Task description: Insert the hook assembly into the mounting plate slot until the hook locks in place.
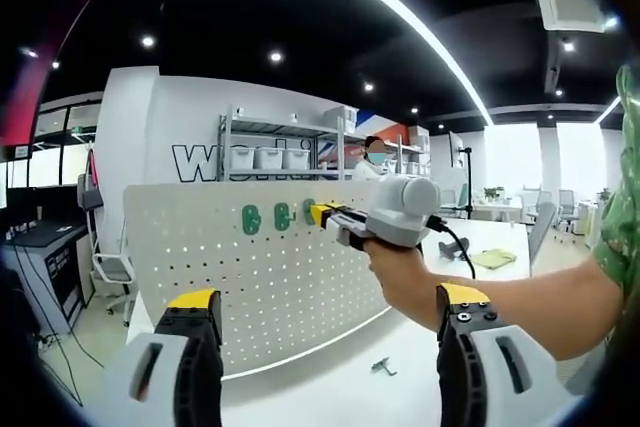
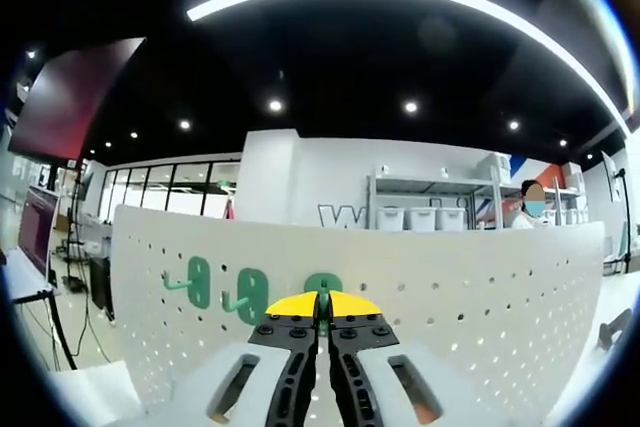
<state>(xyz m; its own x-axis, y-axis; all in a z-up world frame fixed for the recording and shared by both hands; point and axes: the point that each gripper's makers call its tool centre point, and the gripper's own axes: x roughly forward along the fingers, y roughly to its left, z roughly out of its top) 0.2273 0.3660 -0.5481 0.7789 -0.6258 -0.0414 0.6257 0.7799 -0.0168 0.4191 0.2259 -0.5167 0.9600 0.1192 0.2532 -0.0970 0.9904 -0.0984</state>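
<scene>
R tool (image 2: 322, 309) clamped on green hook (image 2: 323, 287) at pegboard (image 2: 480, 287); L tool (image 1: 325, 332) agape, empty.

Upright pegboard (image 2: 450, 287) just ahead, tabletop (image 1: 400, 387) open

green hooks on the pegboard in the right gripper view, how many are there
3. Two sit side by side left of the right gripper: green hook farthest left, green hook next to it. The third green hook is directly behind the shut jaw tips, partly hidden. Others may be hidden behind the gripper.
</scene>
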